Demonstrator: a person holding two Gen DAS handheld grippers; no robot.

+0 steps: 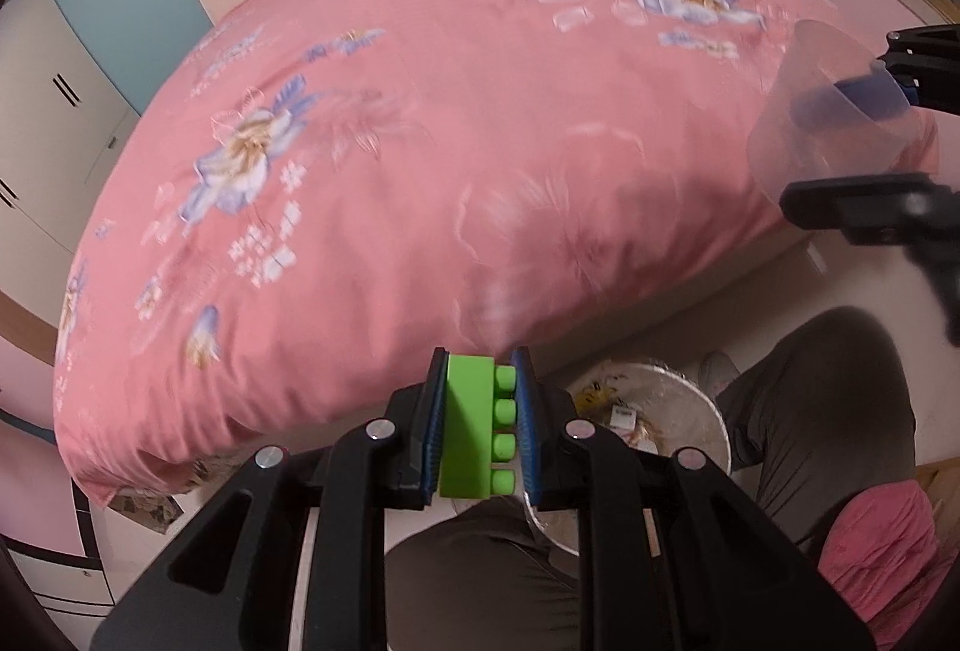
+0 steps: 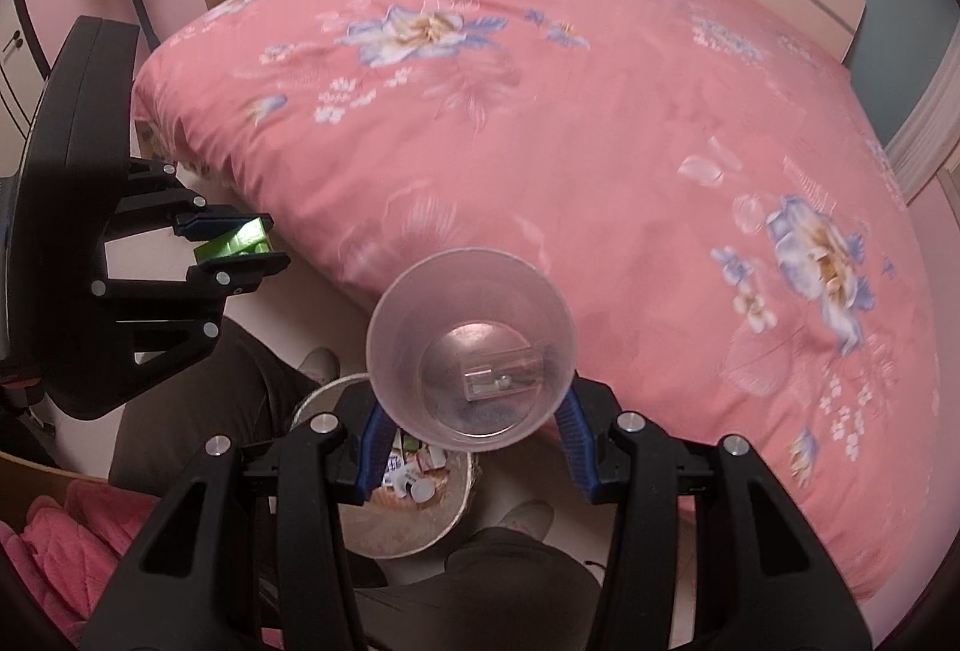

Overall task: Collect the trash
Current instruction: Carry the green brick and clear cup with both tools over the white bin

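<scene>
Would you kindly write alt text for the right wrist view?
The right hand-held gripper grips a clear plastic cup above a round trash bin beside a pink floral bed; at left, the left hand-held gripper holds a green block.

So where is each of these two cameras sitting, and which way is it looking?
Left wrist: rides on the left gripper, looking down along its fingers, shut on a green toy brick, at the pink bedspread; the person's trousered legs show below.
Right wrist: rides on the right gripper, shut on a clear plastic cup, facing the same bed from the other side; legs and feet show.
Shared: the bedspread, the round trash bin between the feet, and each view shows the other gripper.
</scene>
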